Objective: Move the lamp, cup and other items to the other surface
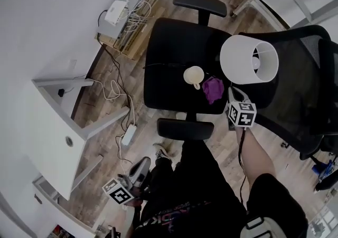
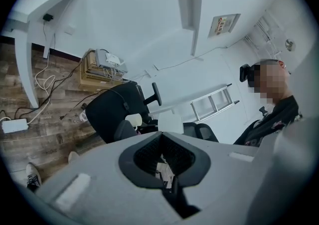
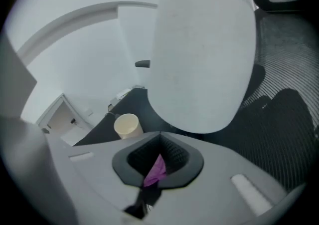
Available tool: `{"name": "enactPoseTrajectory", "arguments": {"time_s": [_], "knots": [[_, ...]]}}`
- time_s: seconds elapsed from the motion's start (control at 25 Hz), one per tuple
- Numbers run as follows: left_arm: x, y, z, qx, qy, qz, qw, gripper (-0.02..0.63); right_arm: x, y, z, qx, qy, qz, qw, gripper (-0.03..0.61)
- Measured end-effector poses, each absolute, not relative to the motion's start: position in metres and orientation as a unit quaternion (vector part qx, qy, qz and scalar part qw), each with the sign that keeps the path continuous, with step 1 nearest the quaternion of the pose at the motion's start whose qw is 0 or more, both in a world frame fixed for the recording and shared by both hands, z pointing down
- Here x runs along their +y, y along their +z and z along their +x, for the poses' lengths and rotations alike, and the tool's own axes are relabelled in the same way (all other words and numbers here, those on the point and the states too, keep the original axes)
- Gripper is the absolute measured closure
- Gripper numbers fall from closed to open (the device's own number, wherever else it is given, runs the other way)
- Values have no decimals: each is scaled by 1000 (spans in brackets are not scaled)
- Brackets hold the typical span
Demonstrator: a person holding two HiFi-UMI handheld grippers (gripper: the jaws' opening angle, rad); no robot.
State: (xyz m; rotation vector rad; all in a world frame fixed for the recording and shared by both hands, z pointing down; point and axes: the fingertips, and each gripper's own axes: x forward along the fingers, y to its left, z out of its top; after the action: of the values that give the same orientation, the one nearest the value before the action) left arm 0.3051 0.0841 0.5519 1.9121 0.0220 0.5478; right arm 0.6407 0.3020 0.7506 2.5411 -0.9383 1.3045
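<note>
A black office chair seat (image 1: 169, 57) carries a cream cup (image 1: 194, 76), a purple cloth (image 1: 213, 88) and a white lampshade (image 1: 248, 58) lying on its side. My right gripper (image 1: 230, 92) is at the cloth's right edge. In the right gripper view its jaws (image 3: 160, 137) are shut on a fold of the purple cloth (image 3: 155, 170), with the lampshade (image 3: 199, 59) close ahead and the cup (image 3: 127, 125) to the left. My left gripper (image 1: 142, 165) hangs low by the person's leg, away from the chair, and looks shut (image 2: 160, 135) with nothing held.
A white desk (image 1: 53, 126) stands at the left. Cables and a power strip (image 1: 129, 134) lie on the wood floor, with a white router (image 1: 116, 12) near the wall. A second mesh chair (image 1: 301, 89) is at the right. A ladder (image 2: 212, 103) leans on the far wall.
</note>
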Motion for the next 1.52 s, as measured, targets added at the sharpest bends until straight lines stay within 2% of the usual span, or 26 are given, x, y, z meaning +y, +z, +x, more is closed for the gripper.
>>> {"name": "enactPoseTrajectory", "arguments": {"time_s": [0.28,0.48,0.72,0.96,1.12,1.32,1.52], "knots": [[75,538,291,-31,170,824,540,617,233,678,592,-444,407,797,49,574],[69,523,255,-76,130,839,523,617,163,622,536,-551,386,739,32,574],[78,512,209,-148,60,845,510,617,92,573,404,-721,367,586,51,574],[87,500,91,-203,6,837,508,617,79,534,214,-810,369,451,69,574],[111,498,19,-230,-20,832,504,617,105,512,113,-850,366,371,77,574],[139,500,-39,-245,-50,832,495,617,142,508,34,-875,358,313,90,574],[157,496,-82,-253,-78,833,485,617,162,503,-7,-884,352,295,90,574]]}}
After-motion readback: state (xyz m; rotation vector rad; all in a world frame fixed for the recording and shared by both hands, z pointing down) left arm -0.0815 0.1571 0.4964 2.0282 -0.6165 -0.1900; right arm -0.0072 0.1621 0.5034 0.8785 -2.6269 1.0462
